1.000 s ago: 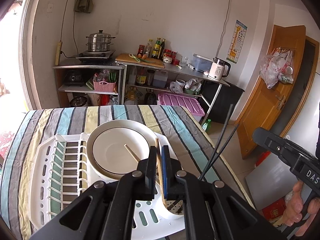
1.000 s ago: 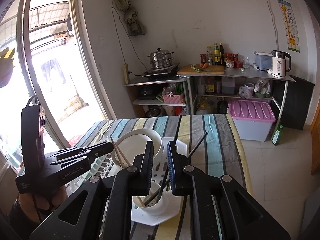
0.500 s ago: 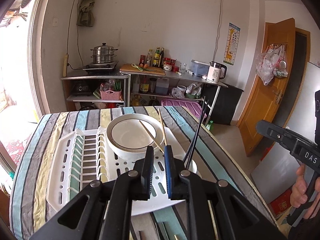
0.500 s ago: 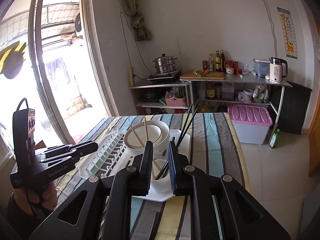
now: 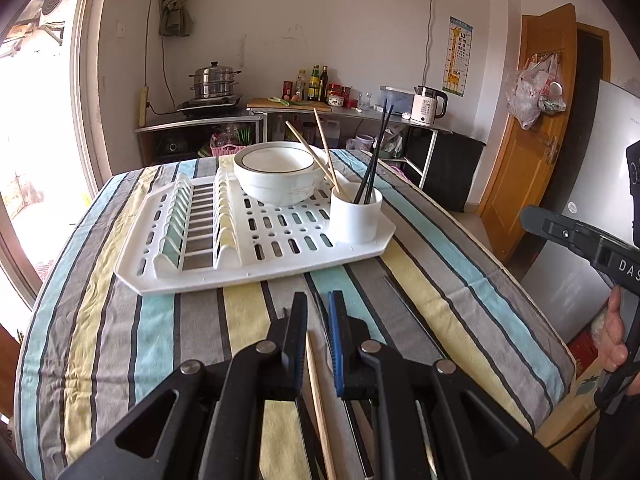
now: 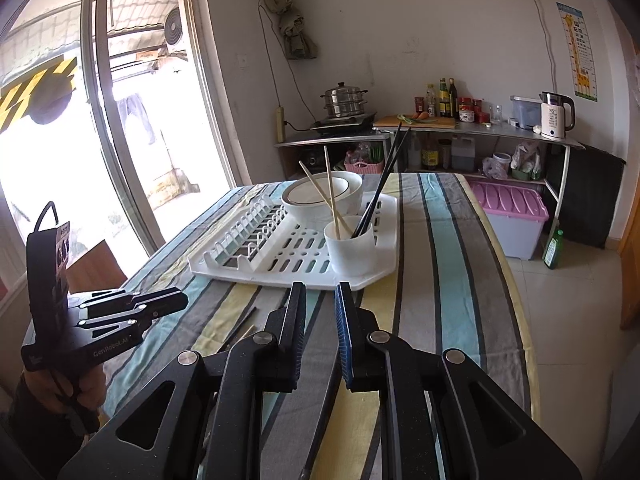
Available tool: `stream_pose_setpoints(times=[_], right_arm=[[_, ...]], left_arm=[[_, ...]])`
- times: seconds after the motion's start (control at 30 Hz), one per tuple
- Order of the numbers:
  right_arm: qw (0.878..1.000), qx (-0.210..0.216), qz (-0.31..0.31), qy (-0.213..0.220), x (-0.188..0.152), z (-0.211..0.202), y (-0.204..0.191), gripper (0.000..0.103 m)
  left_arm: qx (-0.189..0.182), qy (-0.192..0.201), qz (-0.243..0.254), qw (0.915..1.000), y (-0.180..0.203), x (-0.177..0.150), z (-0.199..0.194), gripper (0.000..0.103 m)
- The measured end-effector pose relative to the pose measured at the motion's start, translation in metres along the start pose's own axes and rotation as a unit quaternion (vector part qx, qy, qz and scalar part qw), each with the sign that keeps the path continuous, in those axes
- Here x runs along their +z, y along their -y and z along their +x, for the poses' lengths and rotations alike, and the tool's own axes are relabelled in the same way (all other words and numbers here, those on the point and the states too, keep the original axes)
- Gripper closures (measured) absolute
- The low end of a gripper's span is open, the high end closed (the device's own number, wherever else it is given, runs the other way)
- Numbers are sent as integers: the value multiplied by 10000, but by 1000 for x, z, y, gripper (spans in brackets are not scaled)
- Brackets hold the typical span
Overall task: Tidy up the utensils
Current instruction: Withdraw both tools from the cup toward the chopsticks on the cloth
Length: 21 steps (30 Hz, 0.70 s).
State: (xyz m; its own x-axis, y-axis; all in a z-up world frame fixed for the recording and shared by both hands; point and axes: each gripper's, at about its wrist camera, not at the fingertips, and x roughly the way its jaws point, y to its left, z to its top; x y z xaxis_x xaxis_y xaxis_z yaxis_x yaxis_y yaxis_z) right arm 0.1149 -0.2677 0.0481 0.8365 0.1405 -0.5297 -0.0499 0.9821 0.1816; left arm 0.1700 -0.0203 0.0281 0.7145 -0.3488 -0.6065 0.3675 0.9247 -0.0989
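A white cup (image 5: 355,218) (image 6: 350,248) stands at the near right corner of the white dish rack (image 5: 240,268) (image 6: 280,264). Two wooden and two black chopsticks lean in it. Behind it sits a white bowl (image 5: 276,176) (image 6: 320,204). My left gripper (image 5: 318,300) (image 6: 182,304) hovers over the striped cloth in front of the rack, jaws a narrow gap apart and gripping nothing. A wooden chopstick (image 5: 316,380) (image 6: 248,330) lies on the cloth under it, beside a black chopstick (image 6: 240,326). My right gripper (image 6: 322,288) (image 5: 528,216) is slightly open and empty, aimed at the cup.
The table's right edge drops to a tiled floor with a pink-lidded box (image 6: 512,208). Shelves with a steamer pot (image 5: 214,80), bottles and a kettle (image 5: 428,108) line the back wall. A glass door stands at left, a wooden door (image 5: 532,128) at right.
Both grippers drew back from the cup toward the near table edge and sank lower. The left let go of a wooden chopstick, which now stands in the cup.
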Motion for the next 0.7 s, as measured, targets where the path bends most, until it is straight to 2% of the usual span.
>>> stream_pose_setpoints(times=[0.33, 0.7], right_arm=[[9995, 110, 189, -226, -45, -12, -7, 88], [9989, 136, 204, -407, -53, -1, -10, 88]], left_arm=[[25, -122, -202, 9997, -3, -48, -23, 91], [54, -282, -254, 9993, -8, -59, -15, 91]])
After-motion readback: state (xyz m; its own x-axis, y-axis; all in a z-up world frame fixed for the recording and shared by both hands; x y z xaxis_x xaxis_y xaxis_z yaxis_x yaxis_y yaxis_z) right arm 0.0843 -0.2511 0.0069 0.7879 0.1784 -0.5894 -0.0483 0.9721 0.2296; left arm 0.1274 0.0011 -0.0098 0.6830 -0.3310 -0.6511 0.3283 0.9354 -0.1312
